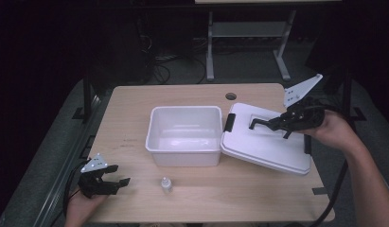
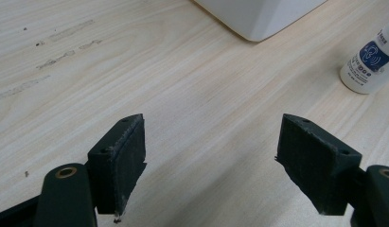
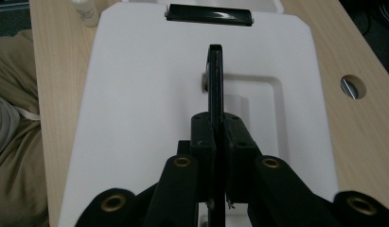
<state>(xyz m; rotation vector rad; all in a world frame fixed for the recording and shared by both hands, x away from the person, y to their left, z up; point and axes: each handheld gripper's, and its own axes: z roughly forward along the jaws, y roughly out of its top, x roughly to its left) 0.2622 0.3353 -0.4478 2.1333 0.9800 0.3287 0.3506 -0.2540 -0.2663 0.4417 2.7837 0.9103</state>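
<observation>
At the near left edge of the table, the left gripper is held low with its jaws spread wide and nothing between them. A small white bottle is seen just to its right, standing upright on the bare wood, near the front of the bin. The open white bin is set at the table's middle, apparently empty. Against its right wall the white lid is propped, tilted, its black latch touching the bin's rim. On the lid's top, the black handle is stood on edge and is pinched flat between the pads of the right gripper, which is fully clamped on it.

The lid is judged to be in handling. For this to be done well, the grip should be kept firm and centred on the handle, so the lid is not swung. The lid should be carried level and kept clear of the bin's rim.
</observation>
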